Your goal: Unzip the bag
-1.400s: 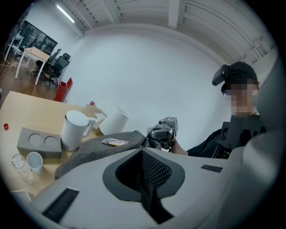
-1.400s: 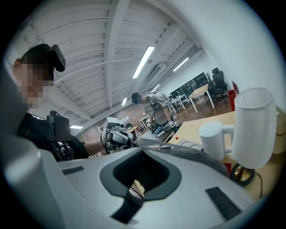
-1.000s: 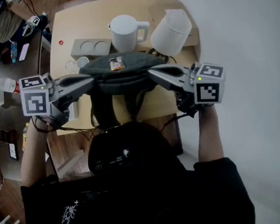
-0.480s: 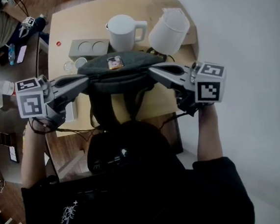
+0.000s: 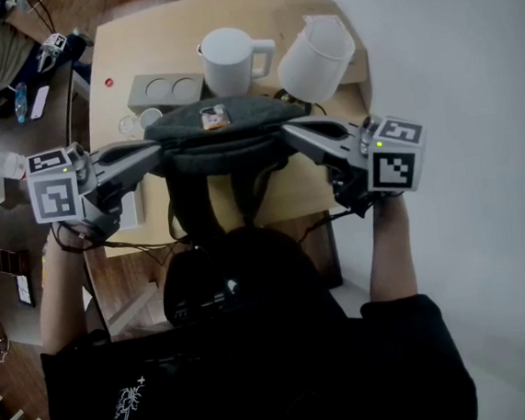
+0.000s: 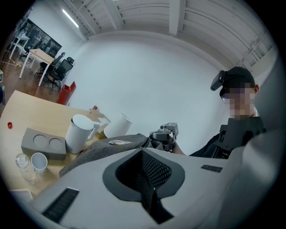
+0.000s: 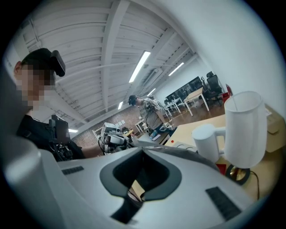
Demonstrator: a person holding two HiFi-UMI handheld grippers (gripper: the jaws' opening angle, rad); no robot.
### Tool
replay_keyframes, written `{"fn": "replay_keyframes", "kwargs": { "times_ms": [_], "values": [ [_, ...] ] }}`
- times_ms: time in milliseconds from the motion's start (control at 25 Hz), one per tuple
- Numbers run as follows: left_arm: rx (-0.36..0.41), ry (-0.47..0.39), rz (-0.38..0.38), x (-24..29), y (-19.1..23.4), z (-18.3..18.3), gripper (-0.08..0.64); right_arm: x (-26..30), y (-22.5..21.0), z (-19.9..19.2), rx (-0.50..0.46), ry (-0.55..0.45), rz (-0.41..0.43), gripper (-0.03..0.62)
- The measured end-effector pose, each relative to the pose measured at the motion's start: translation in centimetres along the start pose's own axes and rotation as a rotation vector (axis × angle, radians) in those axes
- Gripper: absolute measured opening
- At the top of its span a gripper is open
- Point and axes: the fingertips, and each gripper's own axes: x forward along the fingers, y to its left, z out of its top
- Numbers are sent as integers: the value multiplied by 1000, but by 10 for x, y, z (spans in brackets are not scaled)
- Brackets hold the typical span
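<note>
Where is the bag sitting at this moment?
Head view: the dark grey bag lies at the near edge of the table, between the left tool and right tool, just in front of the white mug and grey two-hole block.

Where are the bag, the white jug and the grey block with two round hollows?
bag (image 5: 256,119), head view, its top fabric.
white jug (image 5: 227,62), head view, its body.
grey block (image 5: 170,89), head view, between its hollows.

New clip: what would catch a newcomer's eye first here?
A dark grey bag sits at the near edge of the table, with the closed left tongs and right tongs meeting its two ends. Behind it stand a white jug and a taller white vessel.
</note>
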Motion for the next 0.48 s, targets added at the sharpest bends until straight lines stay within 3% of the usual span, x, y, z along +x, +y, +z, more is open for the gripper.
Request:
{"fn": "replay_keyframes", "kwargs": {
  "times_ms": [480],
  "values": [
    [4,-18,16,-7,3,3,3,-2,-3,3,3,-10,-8,9]
  ]
}}
